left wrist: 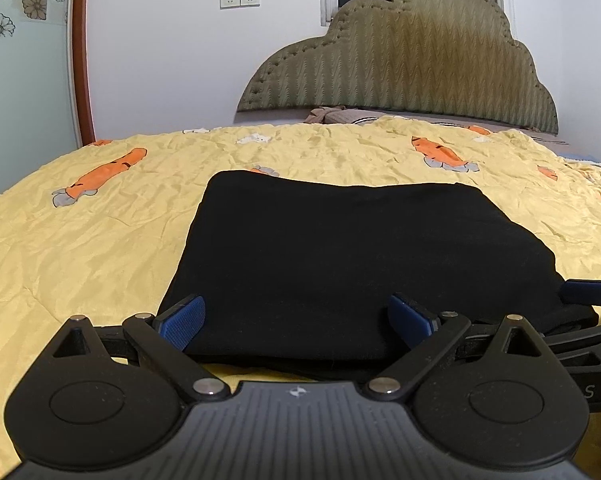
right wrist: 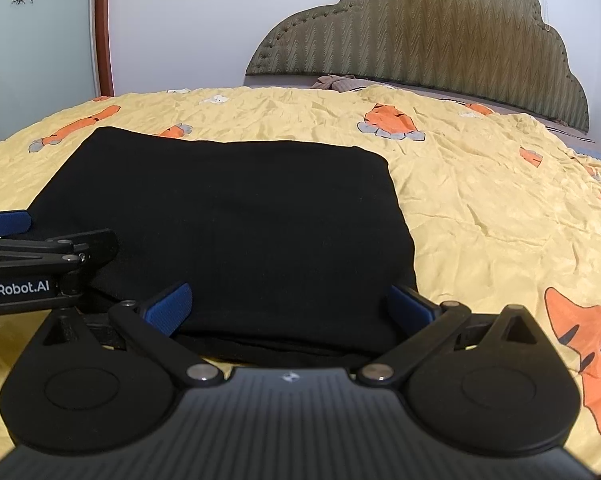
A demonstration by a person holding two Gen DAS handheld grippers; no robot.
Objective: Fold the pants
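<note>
The black pants (left wrist: 340, 252) lie folded into a flat rectangle on the yellow bedspread (left wrist: 80, 248). They also show in the right wrist view (right wrist: 228, 224). My left gripper (left wrist: 296, 320) is open, its blue pads wide apart over the near edge of the pants, holding nothing. My right gripper (right wrist: 288, 308) is open too, pads spread over the same near edge, further right. Each gripper shows in the other's view: the right one at the right edge (left wrist: 588, 292), the left one at the left edge (right wrist: 4, 222).
The bedspread (right wrist: 480, 200) has orange carrot prints and is wrinkled. A padded olive headboard (left wrist: 412, 64) stands at the far end against a white wall. A brown cloth (left wrist: 324, 114) lies near the headboard. A wooden door frame (left wrist: 80, 52) is at far left.
</note>
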